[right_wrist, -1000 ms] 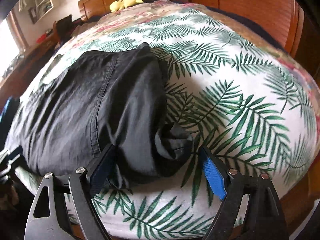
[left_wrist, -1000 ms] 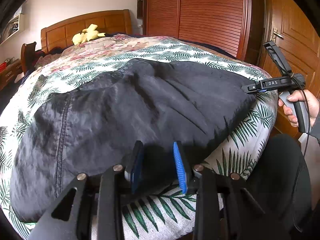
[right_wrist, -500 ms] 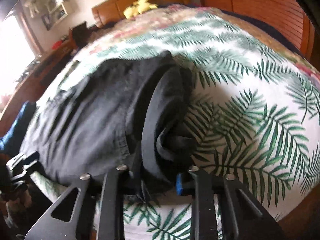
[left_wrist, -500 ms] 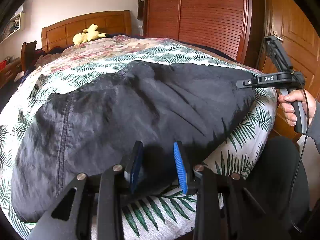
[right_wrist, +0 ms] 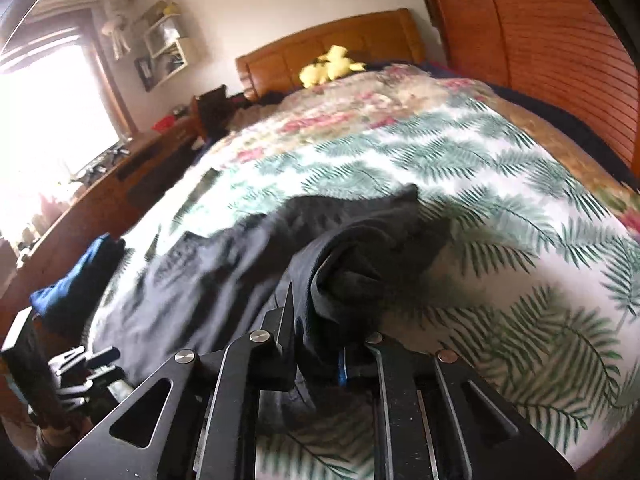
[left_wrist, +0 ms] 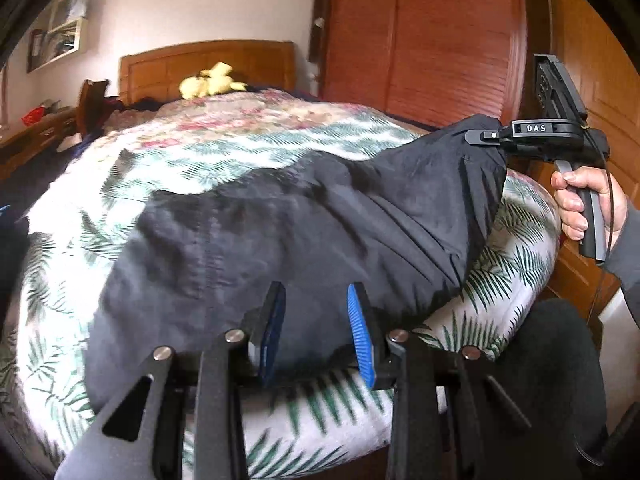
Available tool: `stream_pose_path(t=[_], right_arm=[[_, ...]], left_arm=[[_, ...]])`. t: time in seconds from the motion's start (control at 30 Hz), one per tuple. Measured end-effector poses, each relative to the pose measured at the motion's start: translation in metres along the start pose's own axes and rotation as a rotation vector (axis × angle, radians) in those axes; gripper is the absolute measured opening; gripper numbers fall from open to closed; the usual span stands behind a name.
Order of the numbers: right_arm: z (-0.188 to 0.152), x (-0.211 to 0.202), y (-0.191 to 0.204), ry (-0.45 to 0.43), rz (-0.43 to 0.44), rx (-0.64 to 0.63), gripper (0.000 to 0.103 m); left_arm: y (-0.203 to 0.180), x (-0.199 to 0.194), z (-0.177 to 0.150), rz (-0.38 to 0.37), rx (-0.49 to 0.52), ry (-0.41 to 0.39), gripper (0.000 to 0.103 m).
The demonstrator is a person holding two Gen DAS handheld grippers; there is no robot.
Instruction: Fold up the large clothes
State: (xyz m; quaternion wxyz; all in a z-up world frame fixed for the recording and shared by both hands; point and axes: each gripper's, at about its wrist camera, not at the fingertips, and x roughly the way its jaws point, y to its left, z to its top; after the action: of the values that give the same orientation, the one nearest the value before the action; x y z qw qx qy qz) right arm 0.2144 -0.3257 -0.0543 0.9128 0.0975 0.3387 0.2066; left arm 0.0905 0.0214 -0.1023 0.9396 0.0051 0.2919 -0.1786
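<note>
A large dark grey garment (left_wrist: 300, 232) lies spread over the palm-leaf bed cover (left_wrist: 224, 152). My left gripper (left_wrist: 318, 332) sits at the garment's near edge, and a thick fold of the cloth fills the gap between its blue pads. At the right, a hand (left_wrist: 580, 204) holds my right gripper (left_wrist: 478, 136), which has the garment's corner lifted off the bed. In the right wrist view, the right gripper (right_wrist: 316, 344) has its jaws closing on a bunched fold of the garment (right_wrist: 360, 264). Its pads are almost hidden by the cloth.
A wooden louvred wardrobe (left_wrist: 440, 40) stands close along the bed's right side. A yellow plush toy (left_wrist: 212, 82) lies by the headboard. Blue cloth (right_wrist: 76, 280) lies at the bed's left edge beside a low dresser (right_wrist: 120, 184). A dark rounded shape (left_wrist: 552, 360) sits at the near right.
The right gripper went from wide open around the garment's corner to closed on it, then lifted that corner off the bed. The left gripper rose slightly with the near edge.
</note>
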Motion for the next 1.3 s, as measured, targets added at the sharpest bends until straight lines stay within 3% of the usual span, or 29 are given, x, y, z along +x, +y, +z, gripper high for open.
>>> stream_pose_path(t=[0.4, 0.5, 0.57, 0.6, 0.77, 0.87, 1.0, 1.17, 1.3], right_arm=[[0.050, 0.039, 0.165, -0.054, 0.256, -0.271, 0.007], [0.052, 0.053, 0.211, -0.044, 0.360, -0.307, 0.007], [0.041, 0.071, 0.241, 0.019, 0.492, -0.302, 0.006], [0.036, 0.075, 0.250, 0.031, 0.507, -0.311, 0.006], [-0.009, 0.125, 0.288, 0.190, 0.498, -0.355, 0.010], [-0.022, 0.132, 0.293, 0.227, 0.491, -0.369, 0.013], [-0.012, 0.114, 0.294, 0.189, 0.461, -0.409, 0.043], [0.006, 0.082, 0.273, 0.092, 0.397, -0.454, 0.044], [-0.001, 0.093, 0.235, 0.117, 0.209, -0.535, 0.044]], left_arm=[[0.063, -0.056, -0.009, 0.166, -0.110, -0.049, 0.031], [0.077, -0.070, -0.016, 0.212, -0.134, -0.048, 0.031], [0.086, -0.080, -0.021, 0.236, -0.155, -0.048, 0.031], [0.089, -0.083, -0.022, 0.244, -0.161, -0.047, 0.031], [0.103, -0.097, -0.028, 0.289, -0.170, -0.041, 0.031], [0.105, -0.099, -0.028, 0.300, -0.172, -0.041, 0.031], [0.101, -0.099, -0.020, 0.301, -0.164, -0.050, 0.031], [0.089, -0.099, -0.005, 0.283, -0.142, -0.070, 0.032], [0.080, -0.093, 0.010, 0.264, -0.125, -0.073, 0.032]])
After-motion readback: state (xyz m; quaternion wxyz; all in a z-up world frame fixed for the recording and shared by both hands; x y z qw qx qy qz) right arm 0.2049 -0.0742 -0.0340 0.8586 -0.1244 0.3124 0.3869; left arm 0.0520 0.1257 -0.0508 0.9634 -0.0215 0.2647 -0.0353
